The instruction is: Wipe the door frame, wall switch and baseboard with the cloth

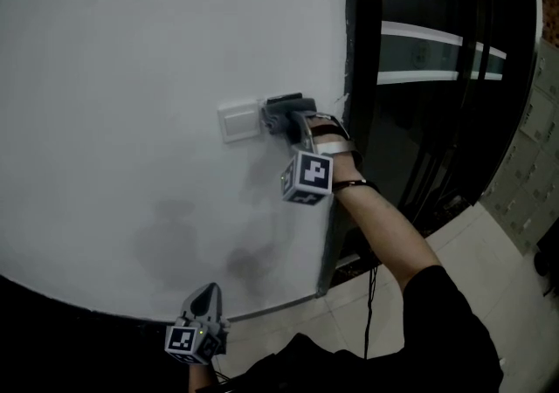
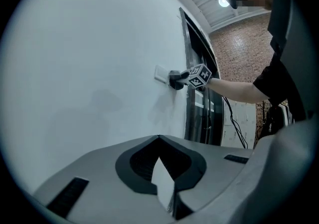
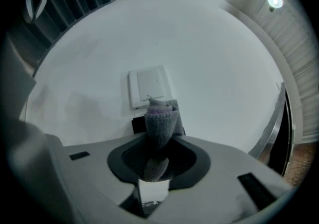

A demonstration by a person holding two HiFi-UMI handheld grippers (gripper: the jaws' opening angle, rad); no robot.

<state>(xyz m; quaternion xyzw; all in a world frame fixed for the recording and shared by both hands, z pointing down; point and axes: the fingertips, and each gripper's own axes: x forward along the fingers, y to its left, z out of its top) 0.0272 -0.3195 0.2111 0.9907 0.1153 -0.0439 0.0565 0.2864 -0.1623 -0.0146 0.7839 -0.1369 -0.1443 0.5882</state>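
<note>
The task item is a grey, fleecy cloth (image 3: 160, 124), folded into a thick roll with a faint purple tint at its top fold. In the right gripper view it rises from between the jaws toward 12 o'clock, and its tip meets the lower right corner of the white rectangular wall switch plate (image 3: 151, 85). In the head view the cloth (image 1: 279, 110) lies at the 3 o'clock edge of the switch plate (image 1: 238, 123), on the plain white wall (image 1: 157, 59). The dark door frame (image 1: 362, 77) stands just beside it at 3 o'clock.

A cube with black-and-white square markers (image 1: 307, 177) is carried on the right gripper (image 1: 288, 117), at 5 o'clock from the cloth.

The right gripper's jaws are clamped on the cloth. The right hand (image 1: 330, 140) is wrapped round the gripper body. A dark band is worn at the wrist. The forearm (image 1: 389, 230) runs from a black sleeve at 5 o'clock up toward 11 o'clock.

The left gripper (image 1: 203, 302) is held low, at 6 o'clock in the head view, well apart from the switch plate, with its tip directed at the wall. Its jaws (image 2: 160, 141) are closed together with nothing between them.
</note>
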